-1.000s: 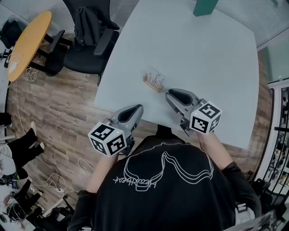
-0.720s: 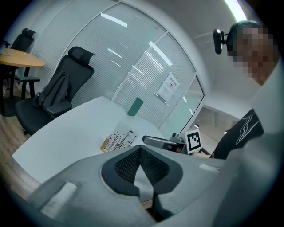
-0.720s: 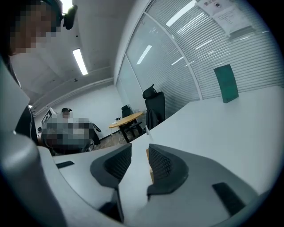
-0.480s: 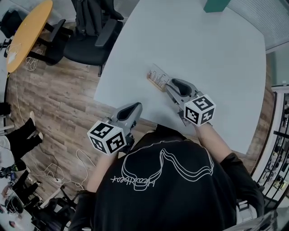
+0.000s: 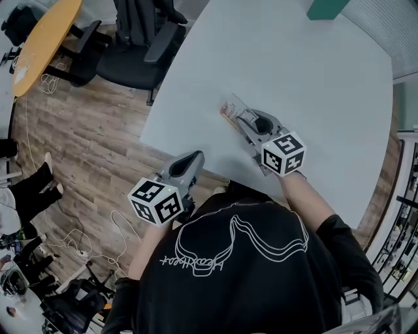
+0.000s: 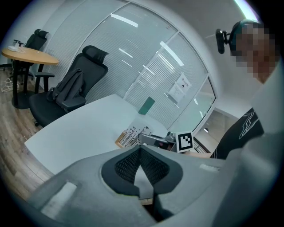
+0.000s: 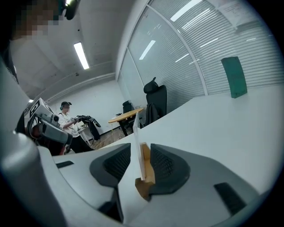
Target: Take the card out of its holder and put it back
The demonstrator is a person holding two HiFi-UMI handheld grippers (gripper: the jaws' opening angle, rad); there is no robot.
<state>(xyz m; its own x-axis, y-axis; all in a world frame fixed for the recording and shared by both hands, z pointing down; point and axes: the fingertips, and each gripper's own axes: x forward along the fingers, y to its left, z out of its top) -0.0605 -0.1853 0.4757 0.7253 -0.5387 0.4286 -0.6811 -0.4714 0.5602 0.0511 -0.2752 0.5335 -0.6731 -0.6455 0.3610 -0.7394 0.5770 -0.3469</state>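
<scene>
Right gripper (image 5: 245, 119) has moved forward across the table (image 5: 294, 72) since a second ago and now sits right at the holder (image 7: 146, 170). Its jaws have just been opening and stand wide, straddling the holder. The card (image 7: 136, 133) stands upright in the holder's slot, between the pads. Left pad is clear of the card; the holder's wooden side sits just beside the right pad, can't tell if it's touching. No clamp on either.

Left gripper (image 5: 186, 163) has dropped slightly. Its jaws are together at the tips with nothing between them, well apart from the holder on the person's side, over the table's near edge.

Green block (image 5: 326, 8) stands far beyond the holder. Office chair (image 5: 140, 52) is off to the holder's left, past the table edge.
</scene>
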